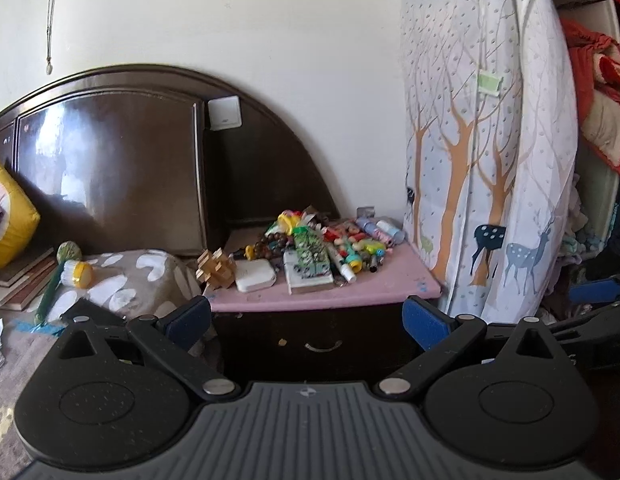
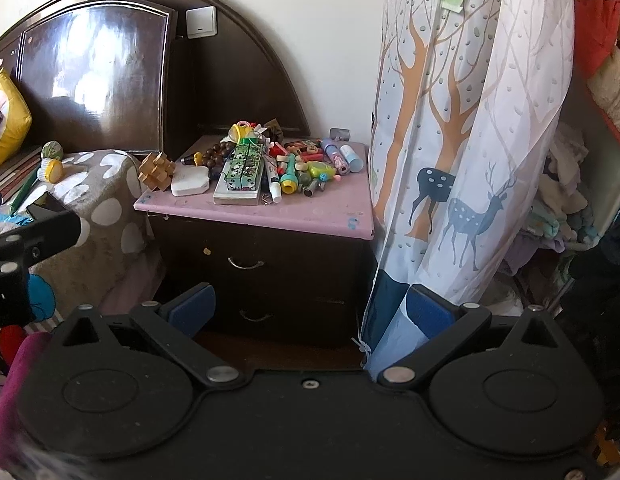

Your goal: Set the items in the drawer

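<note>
Currently both left gripper [image 1: 305, 316] and right gripper [image 2: 310, 312] spread wide, empty, facing shut top drawer [image 2: 265, 258] ahead, toys [image 2: 269, 164] piled above; either start or finish.

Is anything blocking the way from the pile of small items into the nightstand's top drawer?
Yes: the top drawer itself is shut, its front flush under the pink top. Nothing stands in front of its handle; both the left gripper and right gripper are open and empty.
</note>
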